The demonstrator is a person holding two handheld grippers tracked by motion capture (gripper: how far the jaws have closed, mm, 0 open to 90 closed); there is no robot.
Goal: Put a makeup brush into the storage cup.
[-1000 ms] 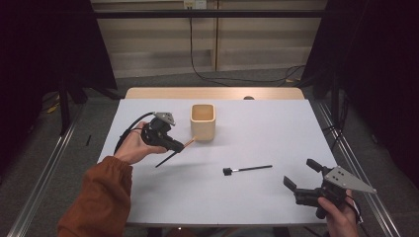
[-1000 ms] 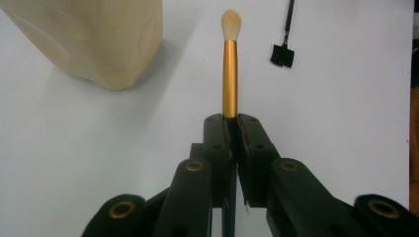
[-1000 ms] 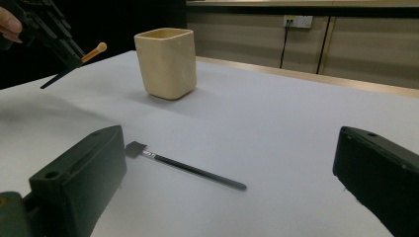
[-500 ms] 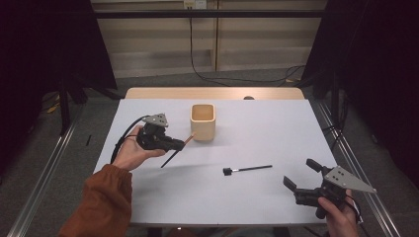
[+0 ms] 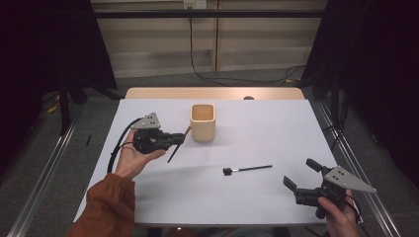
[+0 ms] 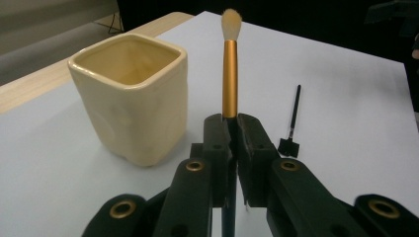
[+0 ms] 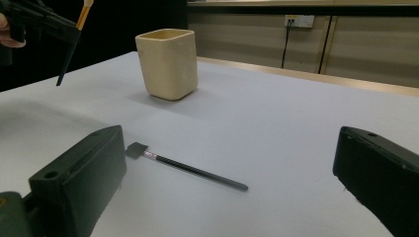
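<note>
Brush [image 6: 229,74] clamped in raised left gripper [image 5: 174,139].

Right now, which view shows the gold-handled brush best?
Left gripper view: the gold-handled brush stands close-up between the shut jaws of the left gripper, bristles up, beside the cream cup. High view shows it as a thin dark stick. Right gripper view catches it far off at top left.

White table [image 5: 267,197] carries a cream cup [image 5: 203,122] and a black brush [image 5: 247,169]
</note>
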